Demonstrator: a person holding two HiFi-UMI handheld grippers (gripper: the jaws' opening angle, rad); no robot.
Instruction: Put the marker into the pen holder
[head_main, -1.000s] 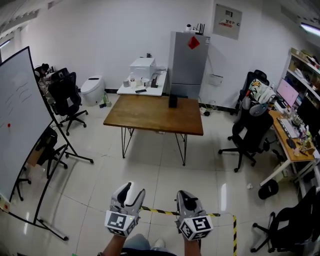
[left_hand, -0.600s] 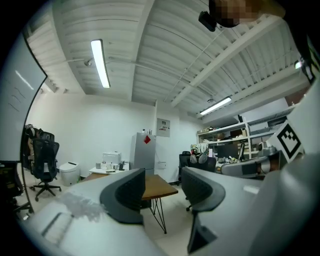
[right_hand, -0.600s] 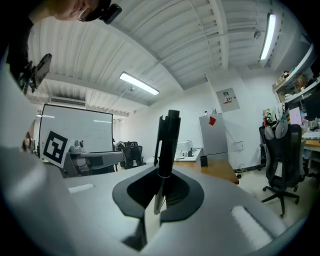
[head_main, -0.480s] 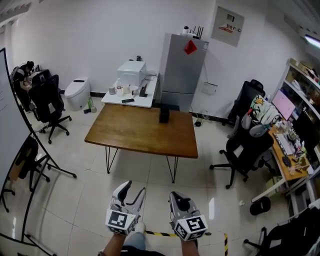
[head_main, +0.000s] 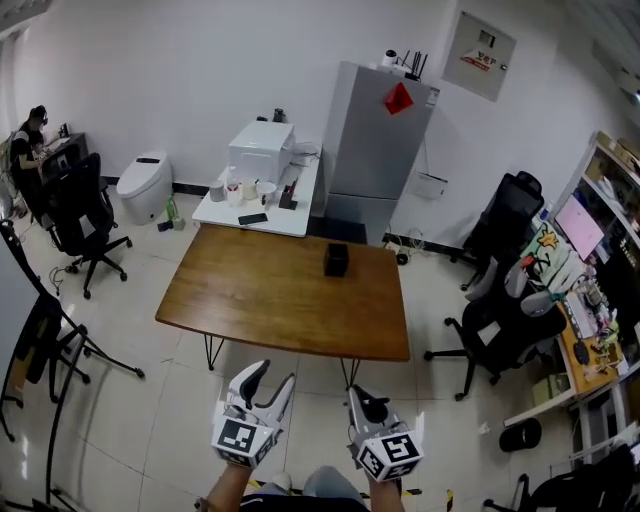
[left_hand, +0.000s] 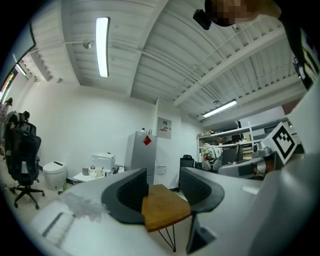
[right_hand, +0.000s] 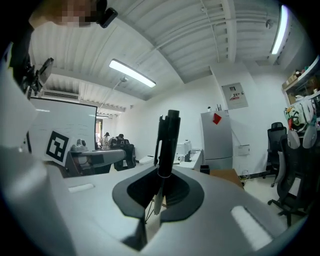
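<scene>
A long wooden bench (head_main: 270, 300) stands mid-room, ahead of the person and well apart from both grippers, which hang low over the floor. The left gripper (head_main: 272, 376) is empty: its fingers (left_hand: 127, 192) stand apart with only the far bench showing between them, so it looks free to steady things if needed. The right gripper (head_main: 360, 398) carries the load. Its fingers (right_hand: 140, 192) are clamped on the marker (right_hand: 167, 145), which rises upright above them, probably kept on end so it can drop straight in. A small black box on the bench's far side is likely the holder (head_main: 336, 260). The marker is nowhere near it, so the approach to the bench comes first.
</scene>
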